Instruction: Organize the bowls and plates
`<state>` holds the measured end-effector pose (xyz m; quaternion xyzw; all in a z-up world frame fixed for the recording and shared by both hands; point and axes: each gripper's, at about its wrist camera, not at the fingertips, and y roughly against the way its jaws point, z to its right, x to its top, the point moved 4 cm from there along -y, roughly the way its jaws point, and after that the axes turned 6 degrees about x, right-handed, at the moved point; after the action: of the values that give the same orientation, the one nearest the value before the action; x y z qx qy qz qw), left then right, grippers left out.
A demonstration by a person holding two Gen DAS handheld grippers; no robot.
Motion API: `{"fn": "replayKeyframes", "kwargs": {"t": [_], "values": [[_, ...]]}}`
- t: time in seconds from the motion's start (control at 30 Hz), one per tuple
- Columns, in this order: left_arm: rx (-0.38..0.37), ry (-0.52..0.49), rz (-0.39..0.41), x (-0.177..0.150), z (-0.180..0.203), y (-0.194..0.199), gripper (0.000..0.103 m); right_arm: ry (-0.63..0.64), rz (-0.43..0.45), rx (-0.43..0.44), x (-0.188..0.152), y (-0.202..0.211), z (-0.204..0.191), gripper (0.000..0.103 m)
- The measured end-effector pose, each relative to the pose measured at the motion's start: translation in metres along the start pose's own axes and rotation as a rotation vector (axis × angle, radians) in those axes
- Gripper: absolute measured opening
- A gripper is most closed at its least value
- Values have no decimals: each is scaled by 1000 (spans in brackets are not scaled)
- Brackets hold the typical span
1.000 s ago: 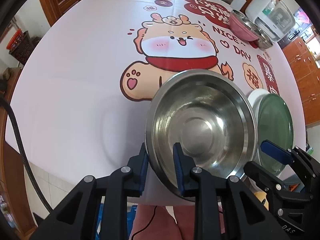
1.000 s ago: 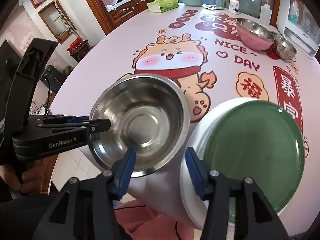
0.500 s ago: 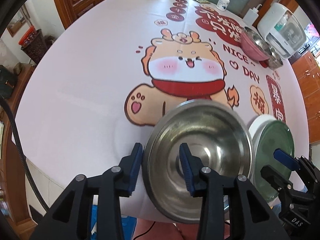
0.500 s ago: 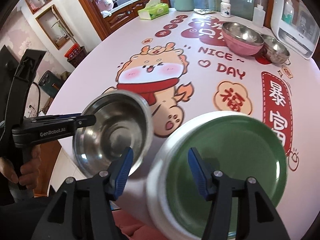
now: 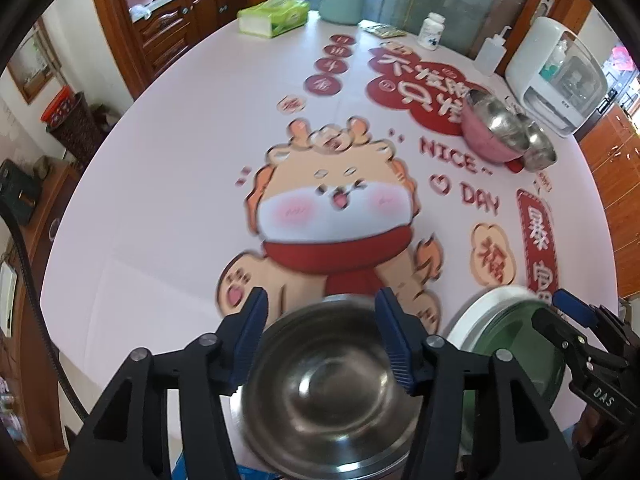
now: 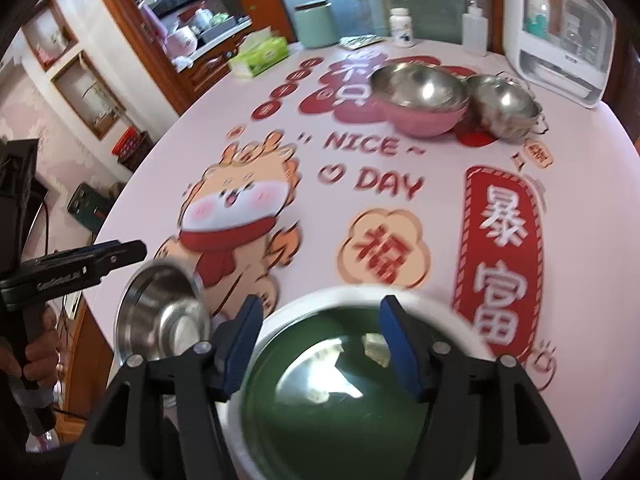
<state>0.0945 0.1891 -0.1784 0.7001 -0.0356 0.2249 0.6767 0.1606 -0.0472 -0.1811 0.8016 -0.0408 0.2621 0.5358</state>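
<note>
"NICE DAY" on the tablecloth [image 6: 192, 92]; "DAS" on the right tool [image 5: 584, 340].

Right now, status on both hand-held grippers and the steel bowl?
Left hand-held gripper just opened, empty. Steel bowl released at table edge. Right hand-held gripper open over green plate. Nothing in the way.

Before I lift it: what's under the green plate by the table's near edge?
The green plate sits on a white plate whose rim shows around it. Anything below that white rim, or more plates in the stack, is covered and can't be told.
</note>
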Motion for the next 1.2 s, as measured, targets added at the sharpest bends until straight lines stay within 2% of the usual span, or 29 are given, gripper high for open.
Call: {"fn": "replayKeyframes", "kwargs": {"t": [0.33, 0.67, 1.2], "values": [[-41, -43, -10, 39, 68, -7, 57, -47, 70, -11, 47, 8, 56, 65], [-32, -119, -30, 78, 133, -28, 58, -132, 122, -21, 89, 4, 113, 65], [-14, -100, 11, 153, 173, -58, 60, -202, 163, 51, 141, -30, 143, 65]]}}
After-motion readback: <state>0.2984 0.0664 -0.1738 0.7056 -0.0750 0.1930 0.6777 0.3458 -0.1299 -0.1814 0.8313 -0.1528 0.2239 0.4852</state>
